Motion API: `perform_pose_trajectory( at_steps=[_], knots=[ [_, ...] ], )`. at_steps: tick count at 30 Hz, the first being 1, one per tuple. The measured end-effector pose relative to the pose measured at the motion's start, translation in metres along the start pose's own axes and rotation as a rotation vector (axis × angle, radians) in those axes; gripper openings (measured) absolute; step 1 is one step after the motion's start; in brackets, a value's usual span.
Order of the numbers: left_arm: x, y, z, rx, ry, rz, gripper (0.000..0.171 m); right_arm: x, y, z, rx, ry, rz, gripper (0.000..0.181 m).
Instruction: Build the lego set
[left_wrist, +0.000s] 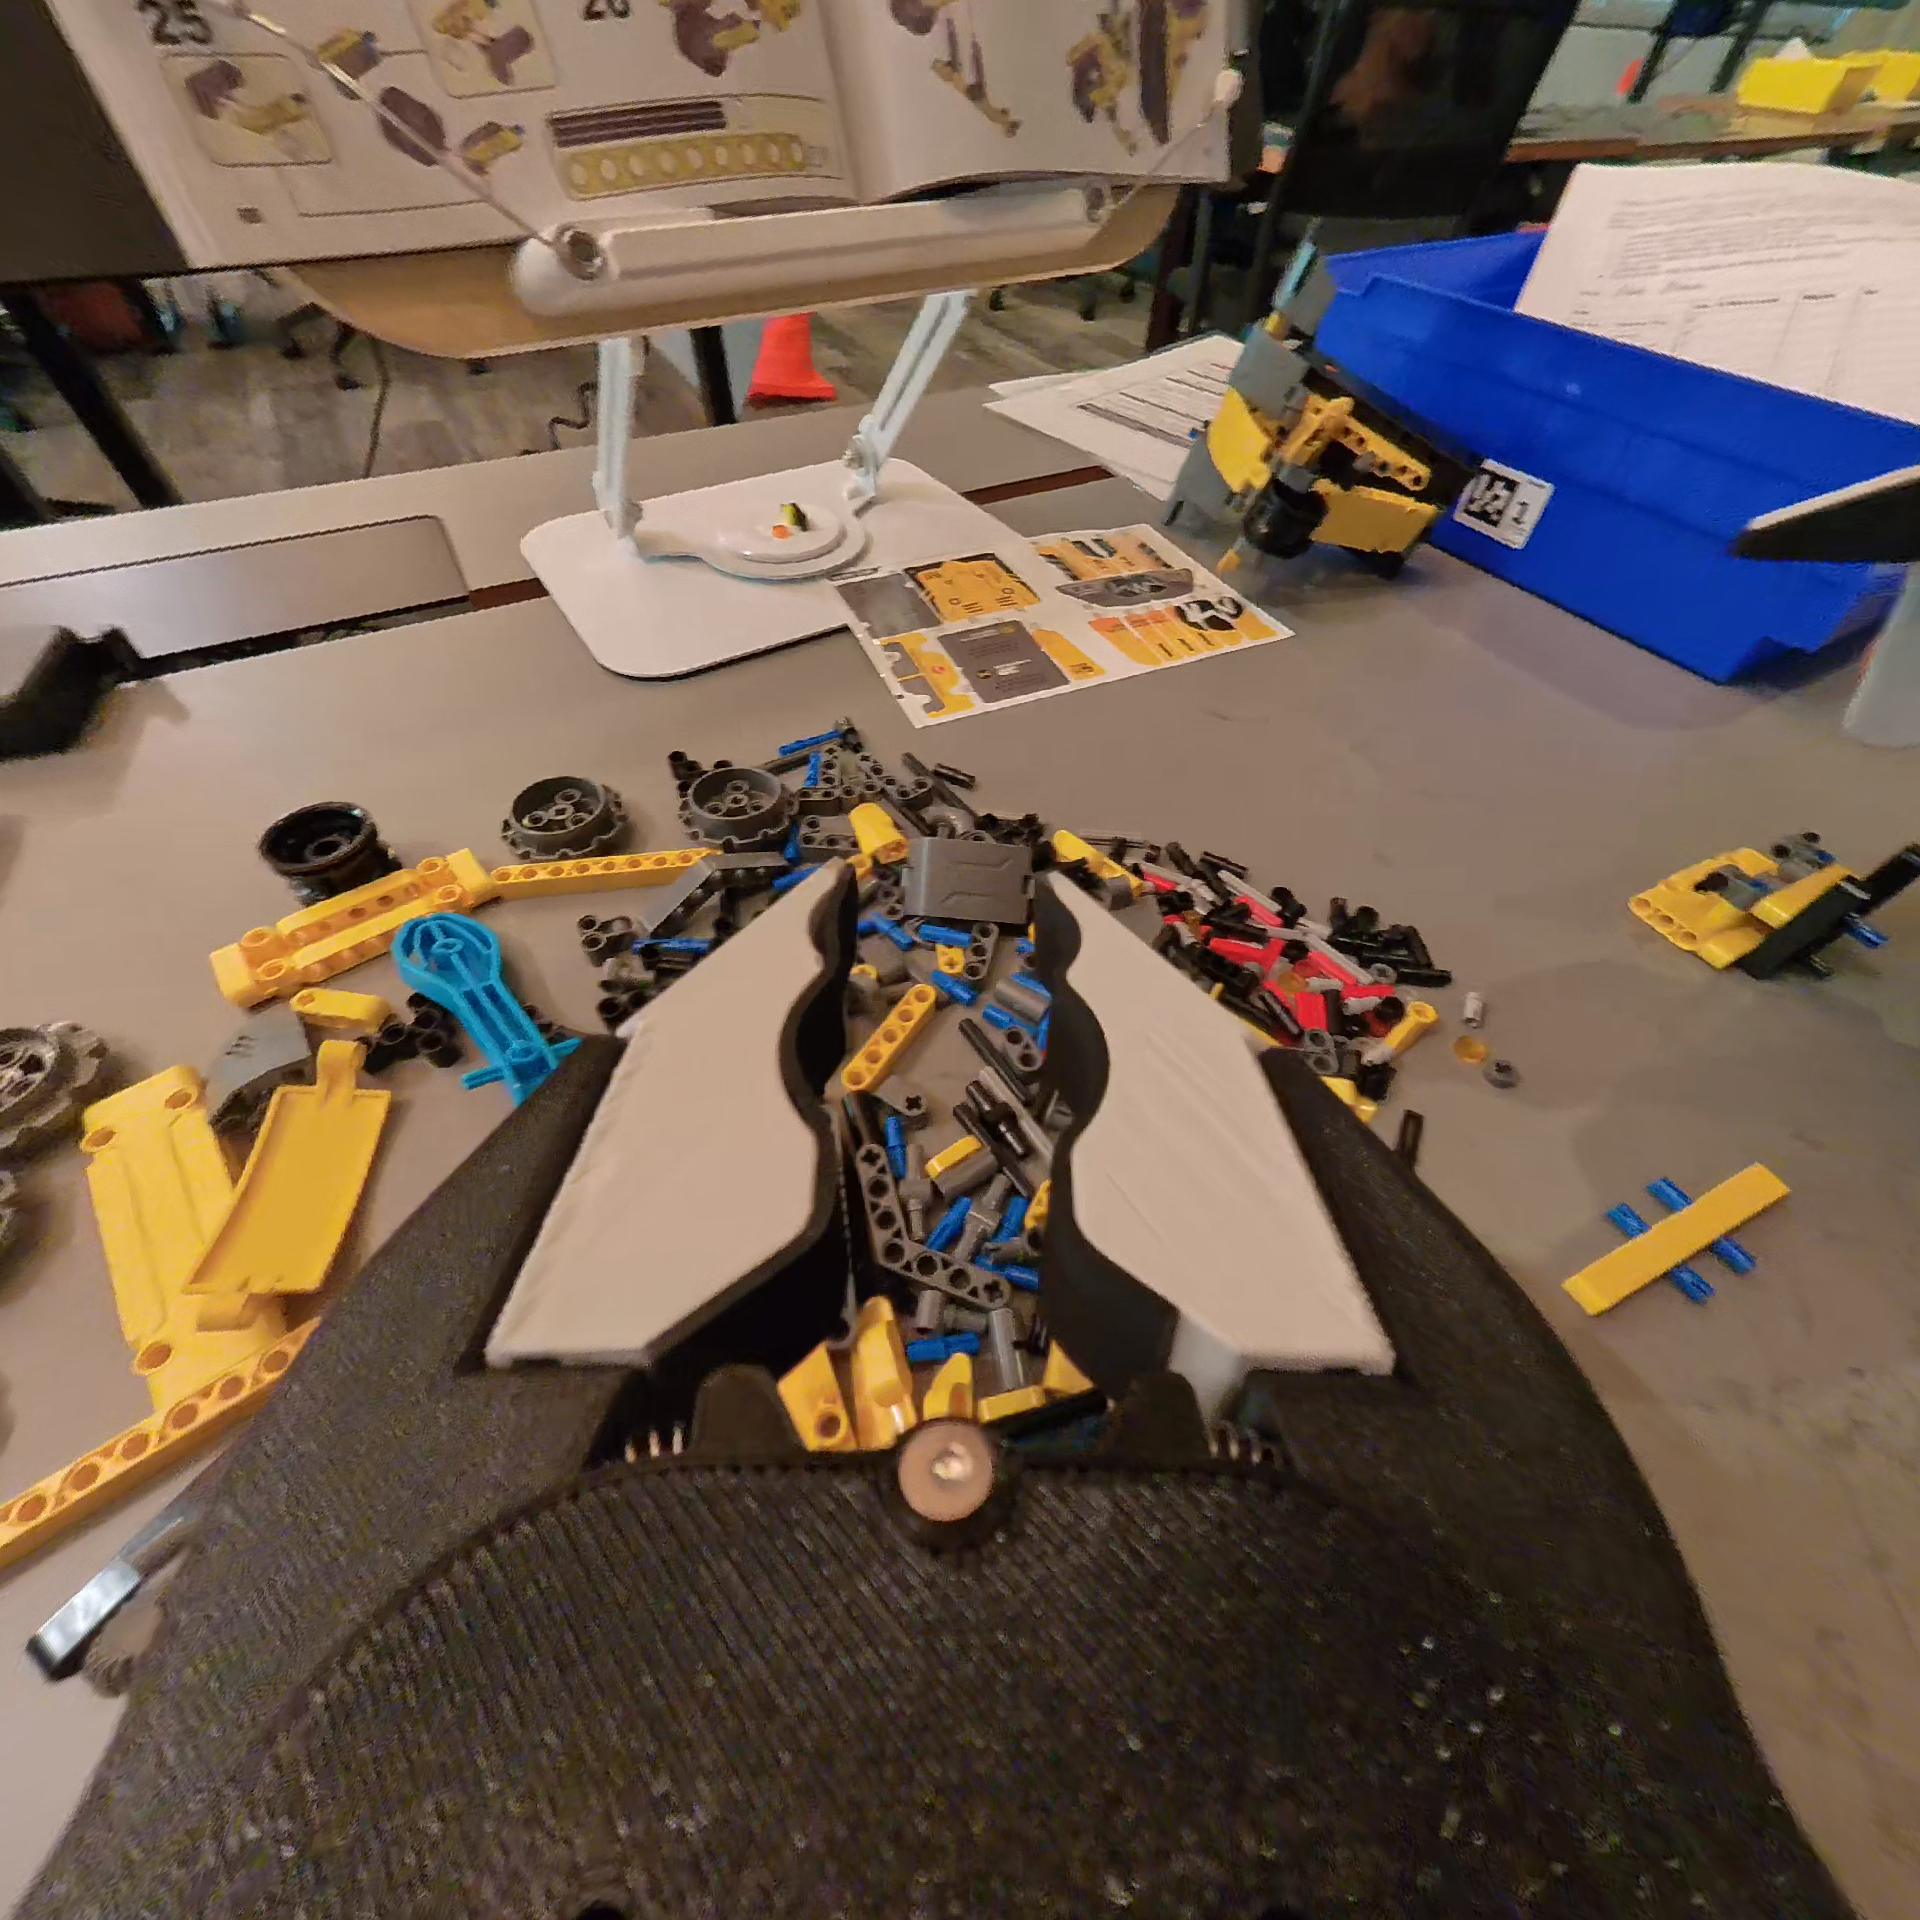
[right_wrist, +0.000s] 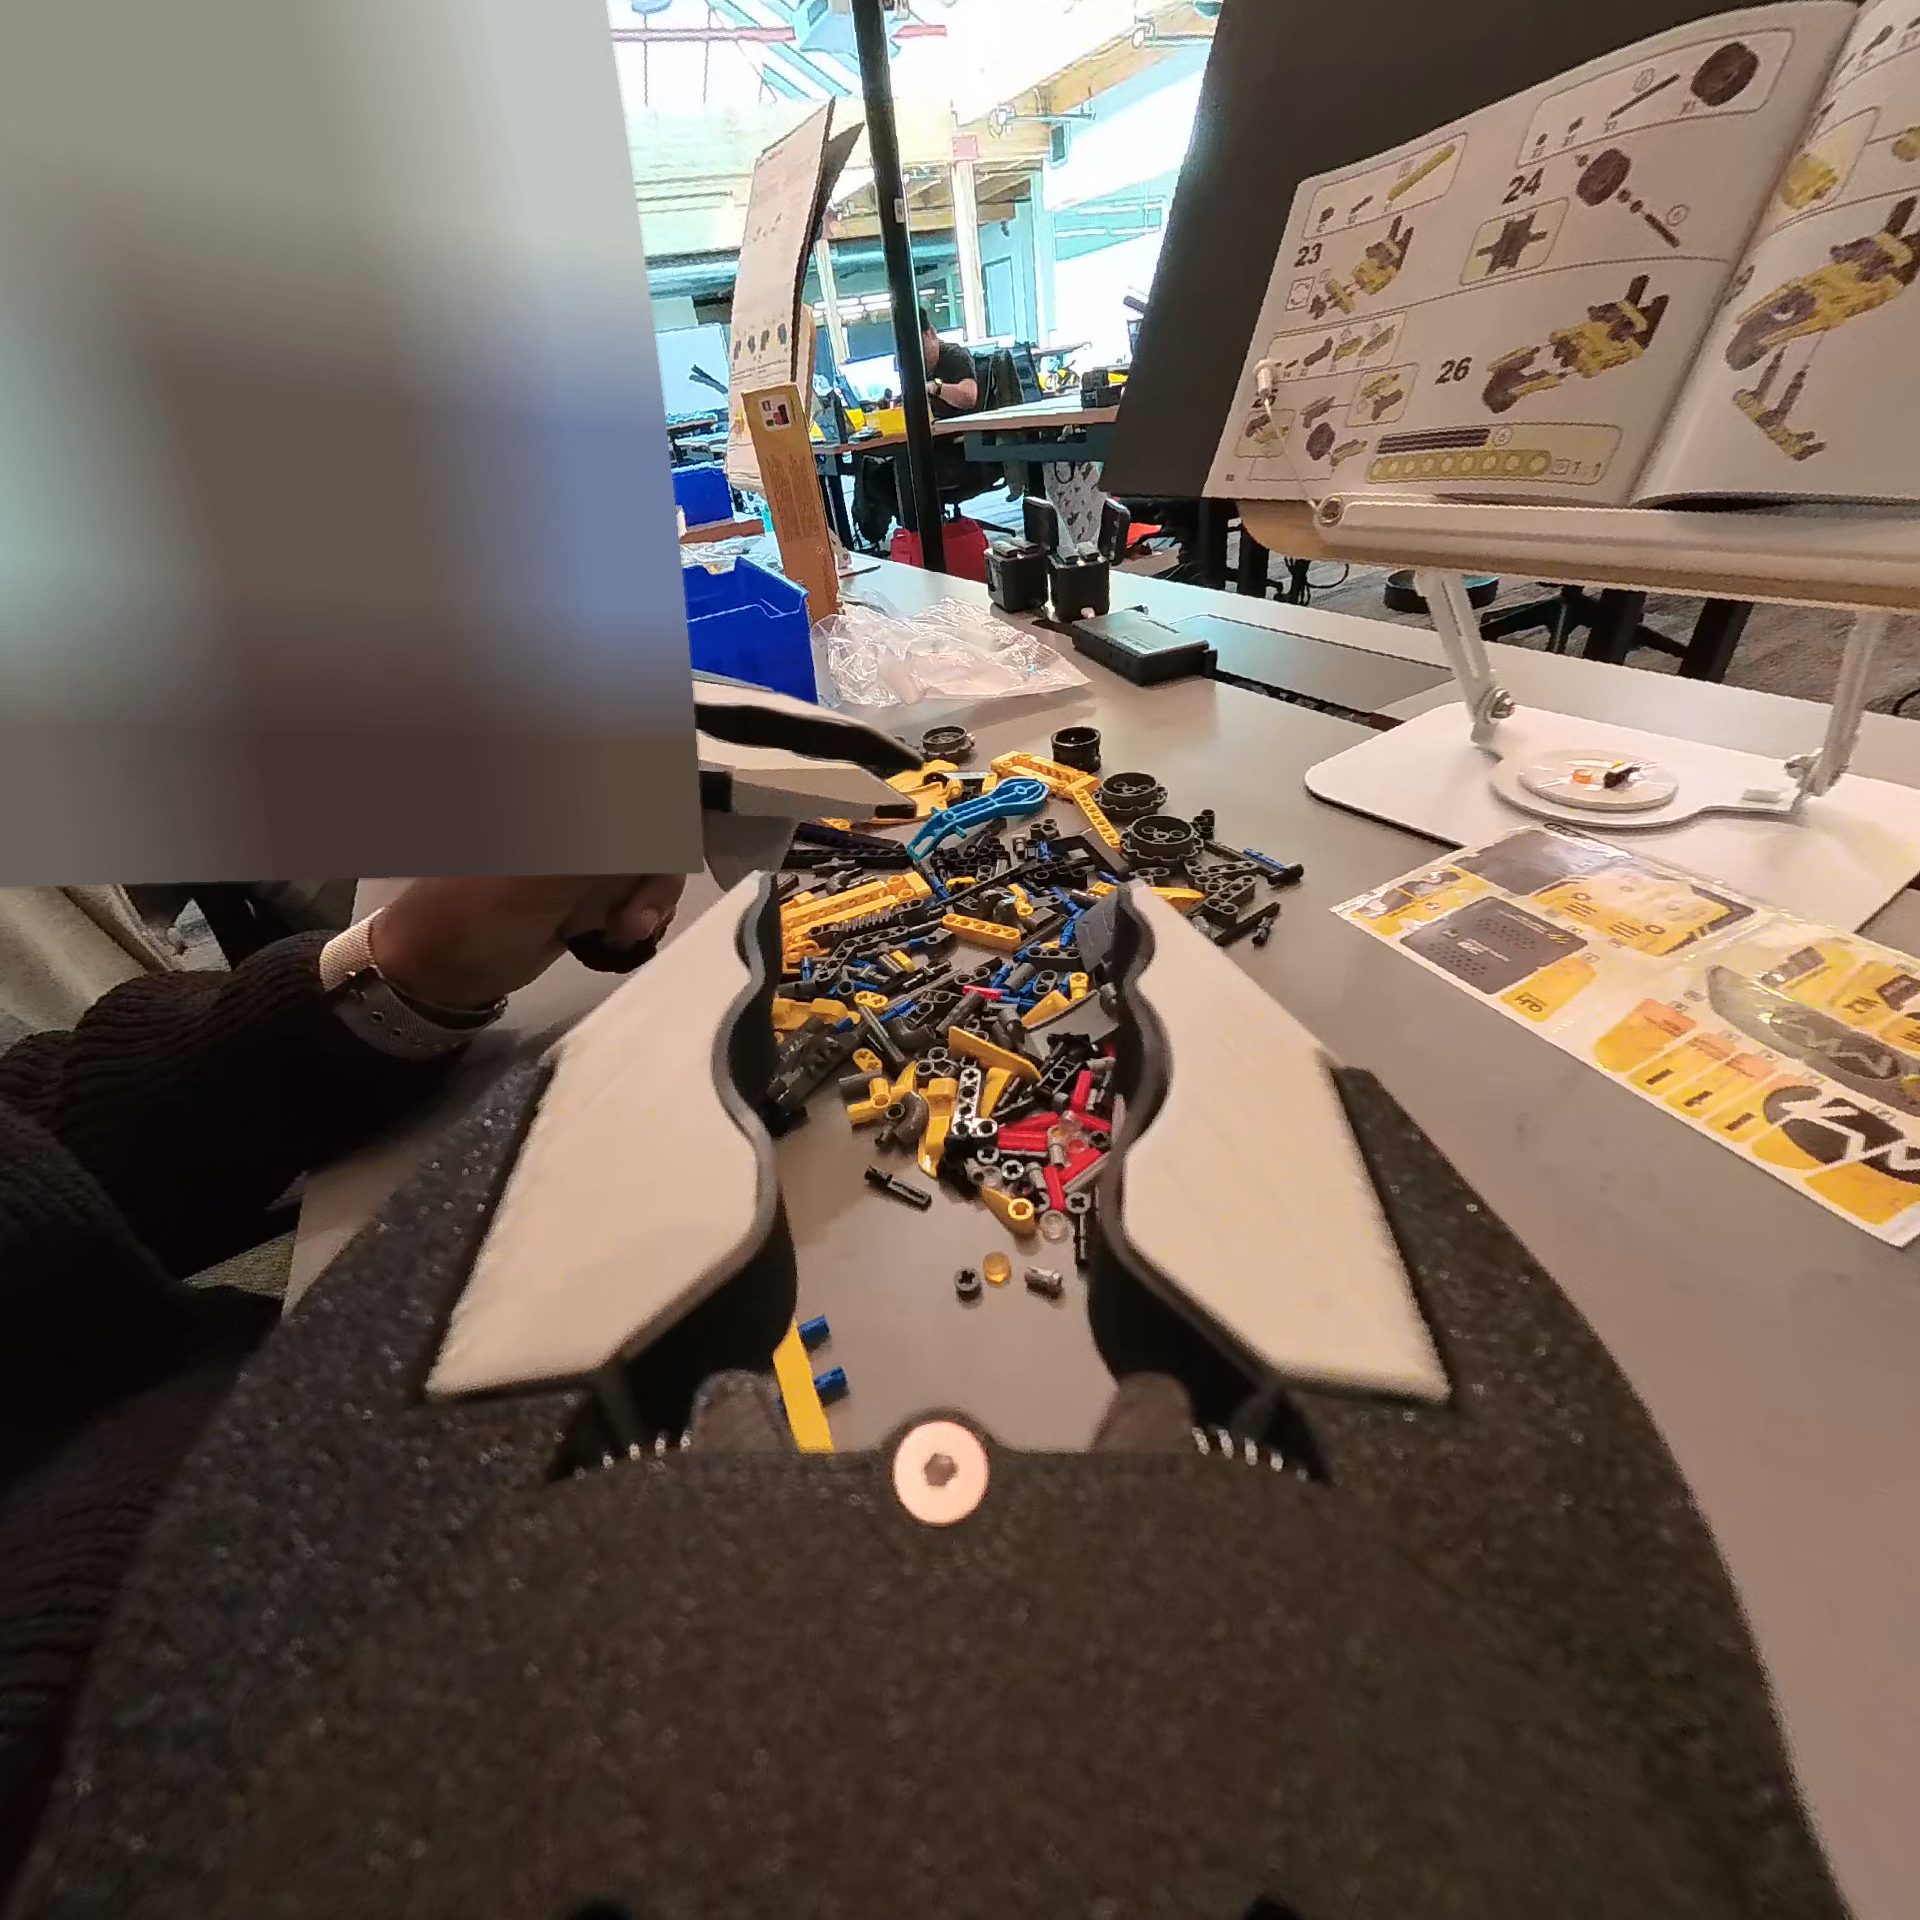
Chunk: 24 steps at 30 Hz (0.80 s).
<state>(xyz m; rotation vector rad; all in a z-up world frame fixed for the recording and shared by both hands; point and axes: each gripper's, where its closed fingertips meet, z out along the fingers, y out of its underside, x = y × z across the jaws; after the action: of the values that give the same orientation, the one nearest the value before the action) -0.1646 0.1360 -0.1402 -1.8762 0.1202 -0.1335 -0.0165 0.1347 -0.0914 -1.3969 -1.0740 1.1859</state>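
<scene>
A pile of small black, blue, yellow and red building parts (left_wrist: 935, 1018) lies on the grey table (left_wrist: 1455, 790). My left gripper (left_wrist: 940, 883) is open and empty, low over the pile, with loose parts showing between its fingers. My right gripper (right_wrist: 951, 894) is also open and empty, above the near edge of the same pile (right_wrist: 966, 1018). A yellow beam with blue pins (left_wrist: 1678, 1247) lies apart at the right and shows under the right gripper (right_wrist: 800, 1382). The left gripper (right_wrist: 821, 774) shows over the pile's far left side. The right gripper's fingertip (left_wrist: 1829, 525) shows at the right edge.
An open instruction booklet (left_wrist: 675, 104) rests on a white stand (left_wrist: 686, 603). A sticker sheet (left_wrist: 1060, 623), a blue bin (left_wrist: 1662, 447) with a half-built yellow model (left_wrist: 1309, 457) against it, a small yellow-black subassembly (left_wrist: 1756, 914), a blue tool (left_wrist: 468, 987), wheels (left_wrist: 322, 847) and a hand (right_wrist: 499, 935) are around. The tips of one gripper are about 15 centimetres away from the tips of the other.
</scene>
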Motion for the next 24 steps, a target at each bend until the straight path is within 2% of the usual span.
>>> perform_pose_trajectory(
  at_steps=[4, 8, 10, 13, 15, 24],
  knots=[
    [-0.003, 0.002, 0.001, -0.012, -0.02, 0.005, 0.026, 0.0, 0.0, 0.0, -0.001, 0.0, -0.001, 0.063],
    [0.009, 0.012, 0.004, -0.07, 0.043, 0.038, 0.001, 0.0, 0.0, 0.0, -0.002, 0.001, -0.003, 0.063],
    [0.02, 0.03, 0.01, -0.173, 0.097, 0.071, 0.001, -0.001, 0.0, 0.0, -0.002, 0.0, -0.004, 0.063],
    [0.027, 0.061, 0.018, -0.339, 0.105, 0.142, 0.0, -0.001, 0.001, 0.0, -0.004, 0.002, -0.008, 0.063],
    [0.029, 0.072, 0.02, -0.398, 0.112, 0.159, 0.0, -0.001, 0.0, 0.0, -0.003, 0.003, -0.01, 0.063],
    [0.028, 0.074, 0.021, -0.407, 0.117, 0.128, 0.004, -0.001, -0.001, -0.001, 0.001, 0.003, -0.012, 0.063]
  ],
)
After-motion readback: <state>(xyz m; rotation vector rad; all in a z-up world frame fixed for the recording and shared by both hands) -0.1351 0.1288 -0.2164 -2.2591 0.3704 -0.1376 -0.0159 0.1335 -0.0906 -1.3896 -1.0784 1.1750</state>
